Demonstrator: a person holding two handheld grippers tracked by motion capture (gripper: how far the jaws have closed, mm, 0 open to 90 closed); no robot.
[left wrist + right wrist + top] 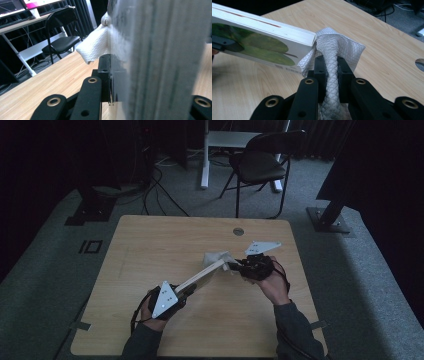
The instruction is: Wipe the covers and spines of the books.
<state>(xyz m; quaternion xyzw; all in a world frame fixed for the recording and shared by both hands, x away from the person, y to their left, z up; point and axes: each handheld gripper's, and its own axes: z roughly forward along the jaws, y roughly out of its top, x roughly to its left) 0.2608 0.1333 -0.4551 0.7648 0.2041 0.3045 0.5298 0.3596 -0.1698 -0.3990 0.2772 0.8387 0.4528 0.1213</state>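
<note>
A thin white book (202, 274) with green leaves on its cover (262, 42) is held above the wooden table (150, 240). My left gripper (187, 289) is shut on its near end, and in the left gripper view the book's edge (155, 57) stands between the jaws (152, 95). My right gripper (235, 266) is shut on a bunched white paper towel (337, 47). The towel (217, 256) touches the far corner of the book, also visible past the book's edge (96, 46). A dark jaw of the left gripper (222, 43) lies on the cover.
A round cable hole (238, 231) sits near the table's far edge, right of centre. A black folding chair (260, 162) and a white desk leg (204, 155) stand on the carpet beyond. Cables (160, 195) trail on the floor at the far left.
</note>
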